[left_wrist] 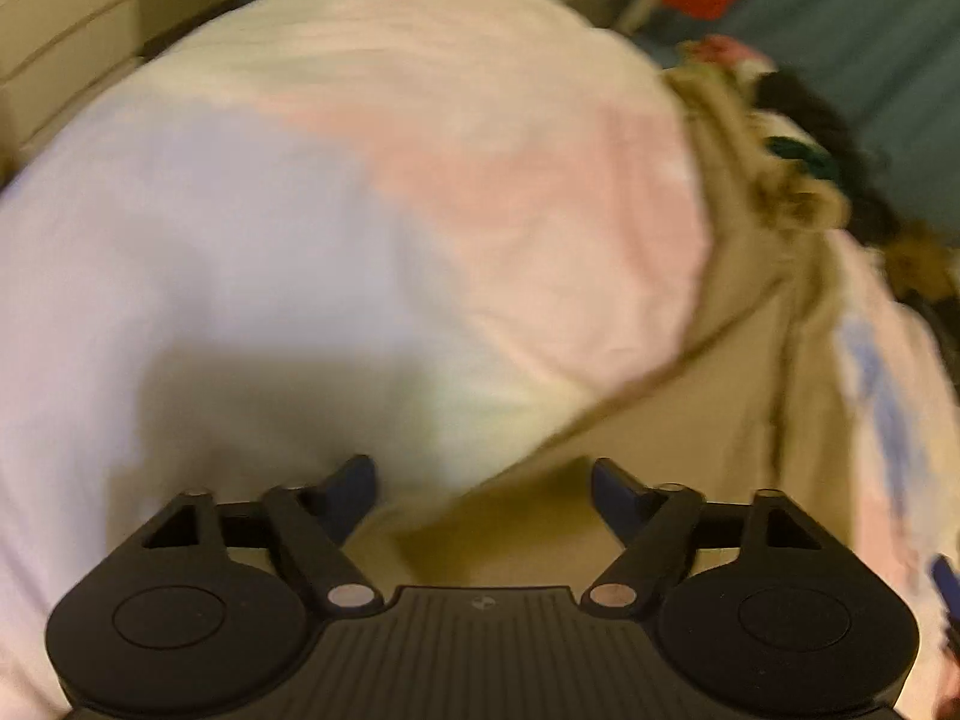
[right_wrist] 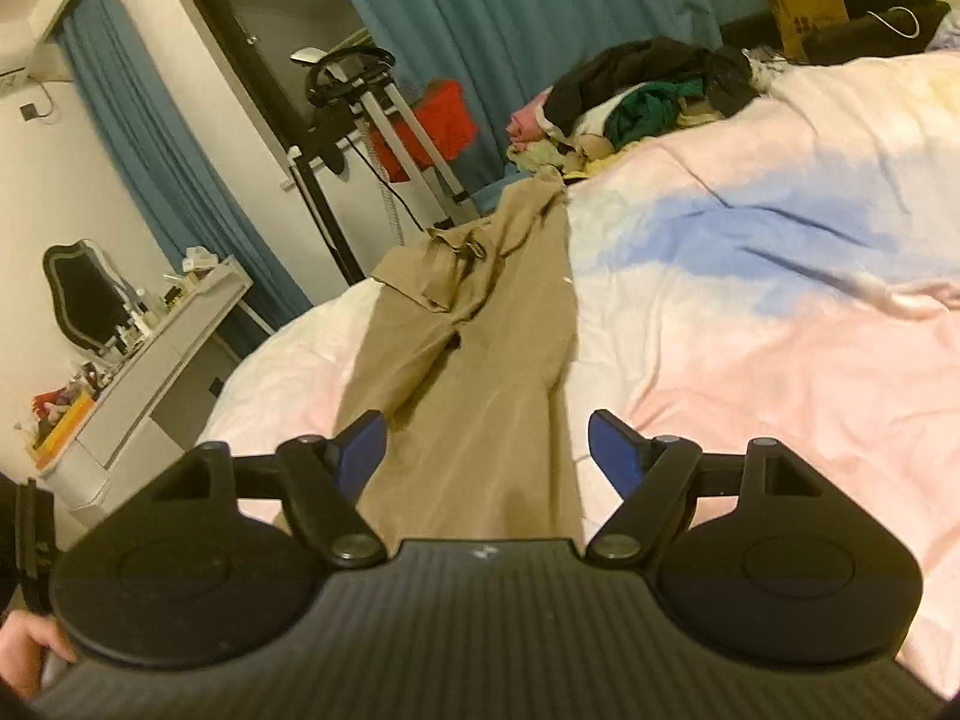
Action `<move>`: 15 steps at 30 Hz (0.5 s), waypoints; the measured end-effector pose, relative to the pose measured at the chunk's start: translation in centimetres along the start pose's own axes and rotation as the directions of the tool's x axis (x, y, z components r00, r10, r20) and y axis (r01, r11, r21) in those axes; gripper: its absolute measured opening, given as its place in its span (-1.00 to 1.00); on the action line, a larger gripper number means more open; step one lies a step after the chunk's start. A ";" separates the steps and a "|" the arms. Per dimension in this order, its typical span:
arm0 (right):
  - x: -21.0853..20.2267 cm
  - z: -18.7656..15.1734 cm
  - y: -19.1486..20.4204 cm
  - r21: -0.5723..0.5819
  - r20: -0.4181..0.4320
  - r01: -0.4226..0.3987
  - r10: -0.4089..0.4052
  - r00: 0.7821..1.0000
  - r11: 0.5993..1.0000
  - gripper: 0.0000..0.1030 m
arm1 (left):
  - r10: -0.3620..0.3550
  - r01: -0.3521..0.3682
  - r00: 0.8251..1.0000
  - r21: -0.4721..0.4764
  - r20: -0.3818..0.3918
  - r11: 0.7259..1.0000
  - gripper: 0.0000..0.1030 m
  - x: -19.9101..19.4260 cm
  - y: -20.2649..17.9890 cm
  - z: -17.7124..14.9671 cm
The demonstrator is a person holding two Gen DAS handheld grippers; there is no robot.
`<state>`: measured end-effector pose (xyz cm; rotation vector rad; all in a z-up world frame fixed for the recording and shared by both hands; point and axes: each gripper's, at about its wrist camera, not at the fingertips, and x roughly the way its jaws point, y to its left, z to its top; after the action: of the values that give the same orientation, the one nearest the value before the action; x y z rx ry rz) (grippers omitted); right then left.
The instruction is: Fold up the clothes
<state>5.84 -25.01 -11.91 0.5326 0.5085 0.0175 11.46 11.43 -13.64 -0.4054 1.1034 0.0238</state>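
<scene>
The tan trousers point(right_wrist: 480, 324) lie stretched lengthwise on the bed's pastel duvet point(right_wrist: 780, 312), waistband end w/ a rumpled flap at the far side, legs running back toward the cameras. Fabric looks thin, light and floppy, prob a bit slick, so it'll sag and slide unless pinched at an edge; hem corners or waistband corners seem the best spots imo. Right gripper point(right_wrist: 485, 450) hovers over the near leg end, jaws apart, nothing between the pads. Left gripper point(left_wrist: 483, 489) also has its jaws apart, empty, above the trouser edge point(left_wrist: 690, 420), view blurry tho. Further off, the pile of unfolded clothes point(right_wrist: 648, 96) sits at the far bed corner.
</scene>
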 end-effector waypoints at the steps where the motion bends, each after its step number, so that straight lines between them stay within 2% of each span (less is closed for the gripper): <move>1: 0.0 -0.1 -0.3 0.007 -0.005 0.005 -0.005 1.000 1.000 0.47 | 0.007 -0.007 1.000 -0.002 0.006 1.000 0.37 -0.1 0.0 -0.2; 3: 0.2 -0.2 -0.8 0.024 -0.017 0.010 -0.009 1.000 1.000 0.47 | -0.006 0.006 1.000 0.009 -0.001 1.000 0.36 -0.3 -0.3 -0.5; 5: 0.4 -0.3 -1.2 0.045 -0.028 0.008 -0.007 1.000 0.999 0.47 | -0.019 0.020 1.000 0.032 -0.025 0.999 0.22 -0.3 -0.8 -0.9; 6: 0.4 -0.3 -1.4 0.054 -0.032 0.004 -0.002 0.999 0.999 0.48 | -0.014 0.016 0.999 0.055 -0.041 0.998 0.13 -0.2 -1.1 -1.3; 8: 0.5 -0.4 -1.6 0.071 -0.042 0.001 0.002 0.999 0.997 0.48 | 0.039 -0.035 0.999 0.129 -0.027 0.991 -0.07 -0.6 -2.1 -1.9; 10: 0.7 -0.5 -1.8 0.086 -0.053 0.002 0.002 0.999 0.996 0.48 | 0.081 -0.081 0.997 0.212 0.006 0.974 -0.62 -1.2 -3.0 -2.8; 11: 0.8 -0.5 -1.9 0.091 -0.063 0.003 0.003 0.998 0.996 0.48 | 0.090 -0.093 0.996 0.245 0.021 0.965 -0.77 -1.6 -3.3 -3.3; 13: 0.9 -0.6 -1.8 0.093 -0.073 0.002 0.004 0.997 0.996 0.47 | 0.105 -0.135 0.989 0.343 0.102 0.930 -0.89 -2.8 -5.0 -4.6; 15: 0.8 -0.7 -1.8 0.092 -0.077 0.001 0.006 0.997 0.996 0.48 | 0.111 -0.198 0.971 0.452 0.213 0.870 -0.91 -4.3 -6.8 -6.4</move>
<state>6.07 -26.10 -13.64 0.6250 0.5862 0.0172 5.45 3.79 -10.25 0.1255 0.9211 -0.0650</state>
